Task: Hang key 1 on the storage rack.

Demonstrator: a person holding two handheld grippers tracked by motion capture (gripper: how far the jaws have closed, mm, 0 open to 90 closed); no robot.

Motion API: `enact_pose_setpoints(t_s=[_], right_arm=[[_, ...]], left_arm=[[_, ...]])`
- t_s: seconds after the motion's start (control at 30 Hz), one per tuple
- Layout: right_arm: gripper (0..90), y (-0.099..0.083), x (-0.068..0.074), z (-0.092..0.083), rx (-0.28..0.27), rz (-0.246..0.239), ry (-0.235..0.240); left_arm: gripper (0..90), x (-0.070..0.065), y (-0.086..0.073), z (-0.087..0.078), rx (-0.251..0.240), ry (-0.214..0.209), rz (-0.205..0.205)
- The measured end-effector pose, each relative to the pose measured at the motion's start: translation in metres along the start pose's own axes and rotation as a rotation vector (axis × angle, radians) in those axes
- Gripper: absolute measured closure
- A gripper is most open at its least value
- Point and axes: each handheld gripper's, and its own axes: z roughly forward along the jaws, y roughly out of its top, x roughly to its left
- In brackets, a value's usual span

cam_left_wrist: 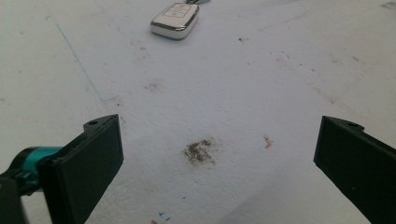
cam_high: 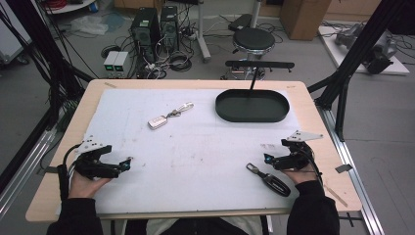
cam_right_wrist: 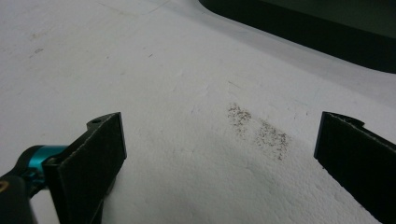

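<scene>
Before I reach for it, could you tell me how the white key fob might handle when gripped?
The white fob looks glossy with rounded edges, so it may slip between pads. Its body seems rigid. The attached ring and strap would probably dangle loosely when lifted.

1. The table (cam_high: 313,105) has a pale wood top with a matt finish.
2. The white sheet (cam_high: 195,161) over it looks like foam board: matt, finely grained, scuffed with grey smudges and faint pen marks.
3. The silver key fob (cam_left_wrist: 175,20) has a glossy, chrome-like rim and a smooth pale face; its key ring (cam_high: 180,109) looks like shiny metal.
4. The black key fob (cam_high: 274,182) looks like smooth dark plastic with a slight sheen.
5. The tray (cam_high: 252,115) is dark and matt, seemingly plastic or painted metal.
6. The left gripper (cam_left_wrist: 219,156) has matt black jaws; the right gripper (cam_right_wrist: 219,156) has rougher, faintly textured pads (cam_right_wrist: 100,154).
</scene>
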Motion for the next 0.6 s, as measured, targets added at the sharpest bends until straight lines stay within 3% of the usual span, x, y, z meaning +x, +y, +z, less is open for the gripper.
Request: enact_pose_setpoints(t_s=[0.43, 0.6], right_arm=[[1.4, 0.0013, 0.0004, 0.0049, 0.005, 0.007, 0.010], [1.4, 0.0026, 0.0006, 0.0044, -0.002, 0.011, 0.006]], left_arm=[[2.3, 0.0015, 0.0022, 0.0034, 0.000, 0.003, -0.014], [2.3, 0.0086, 0.0099, 0.0044, -0.008, 0.019, -0.034]])
